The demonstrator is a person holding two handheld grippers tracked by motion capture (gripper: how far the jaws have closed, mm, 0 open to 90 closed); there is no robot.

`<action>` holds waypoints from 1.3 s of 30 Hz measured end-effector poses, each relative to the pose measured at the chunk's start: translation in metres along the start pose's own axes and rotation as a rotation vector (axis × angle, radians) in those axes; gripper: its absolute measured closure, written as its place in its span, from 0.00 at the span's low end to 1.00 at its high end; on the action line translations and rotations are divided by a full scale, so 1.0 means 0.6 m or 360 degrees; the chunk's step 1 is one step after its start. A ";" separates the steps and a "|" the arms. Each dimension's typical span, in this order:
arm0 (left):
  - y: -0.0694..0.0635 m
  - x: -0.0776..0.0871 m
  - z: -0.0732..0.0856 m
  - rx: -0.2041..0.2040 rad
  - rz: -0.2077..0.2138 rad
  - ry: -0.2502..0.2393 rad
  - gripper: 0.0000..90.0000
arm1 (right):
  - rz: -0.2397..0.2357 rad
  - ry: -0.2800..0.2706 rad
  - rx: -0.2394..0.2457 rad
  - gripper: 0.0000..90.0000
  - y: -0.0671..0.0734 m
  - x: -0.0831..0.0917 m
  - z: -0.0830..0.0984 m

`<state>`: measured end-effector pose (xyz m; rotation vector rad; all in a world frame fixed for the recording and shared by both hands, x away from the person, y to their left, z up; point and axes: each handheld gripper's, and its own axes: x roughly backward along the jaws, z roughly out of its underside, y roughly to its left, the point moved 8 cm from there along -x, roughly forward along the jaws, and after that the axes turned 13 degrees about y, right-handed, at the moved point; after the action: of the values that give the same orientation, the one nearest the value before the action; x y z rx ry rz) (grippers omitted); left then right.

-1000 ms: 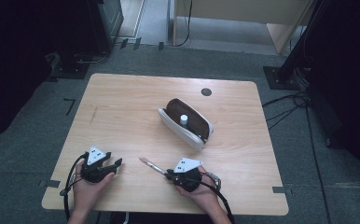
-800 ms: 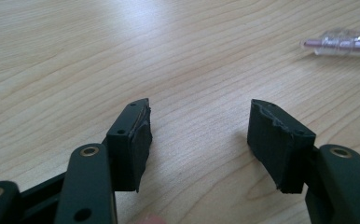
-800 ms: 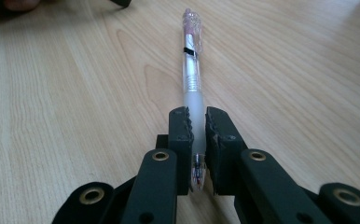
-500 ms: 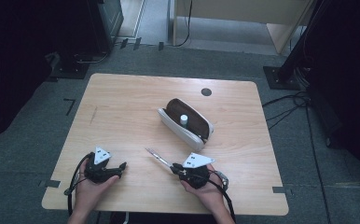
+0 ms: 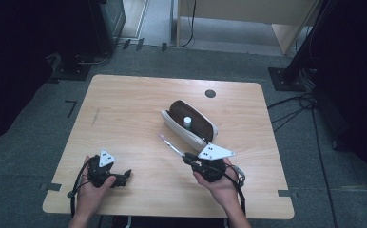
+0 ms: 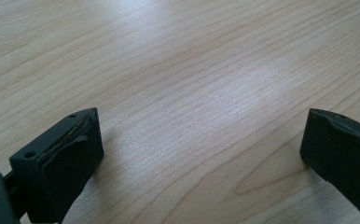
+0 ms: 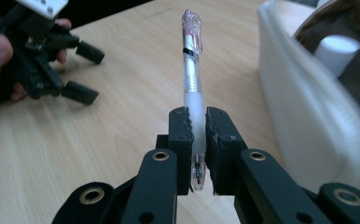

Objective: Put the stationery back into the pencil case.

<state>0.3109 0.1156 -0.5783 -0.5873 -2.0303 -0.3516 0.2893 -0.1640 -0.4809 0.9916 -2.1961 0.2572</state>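
Observation:
A clear pen with a pink cap (image 7: 192, 77) is clamped between the jaws of my right gripper (image 7: 196, 135), pointing away from me. In the high view the pen (image 5: 170, 146) sticks out to the upper left of the right gripper (image 5: 189, 157), just below the open white pencil case (image 5: 184, 132). The case has a brown lining and a small white cylinder (image 5: 187, 121) standing inside; the same cylinder (image 7: 339, 51) appears beside the case's white wall (image 7: 304, 107). My left gripper (image 5: 123, 176) rests low on the wooden table (image 5: 124, 114) at the front left, jaws wide apart with bare wood between them (image 6: 201, 135).
A small dark round hole (image 5: 210, 93) sits near the table's far edge. Dark equipment stands and cables lie on the grey floor around the table. Bare wood stretches across the table's left and far side.
My right gripper has carried the pen to the right and farther from the front edge, toward the pencil case. The left gripper has shifted slightly toward the table's front edge.

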 end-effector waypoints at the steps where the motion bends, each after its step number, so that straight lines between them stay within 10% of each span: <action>1: 0.000 0.000 0.000 0.0000 0.0000 0.0000 0.00 | 0.0004 -0.0005 0.0004 0.90 -0.003 0.005 -0.005; 20: 0.000 0.000 0.000 -0.0004 0.0005 -0.0001 0.00 | 0.0151 -0.0104 -0.0064 0.90 -0.075 0.056 -0.072; 39: 0.000 0.000 0.000 -0.0016 0.0006 0.0002 0.00 | 0.0262 -0.0008 -0.0146 0.90 -0.142 0.011 -0.094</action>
<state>0.3109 0.1155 -0.5782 -0.5967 -2.0269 -0.3602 0.3772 -0.2015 -0.4438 0.7638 -2.2754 0.2269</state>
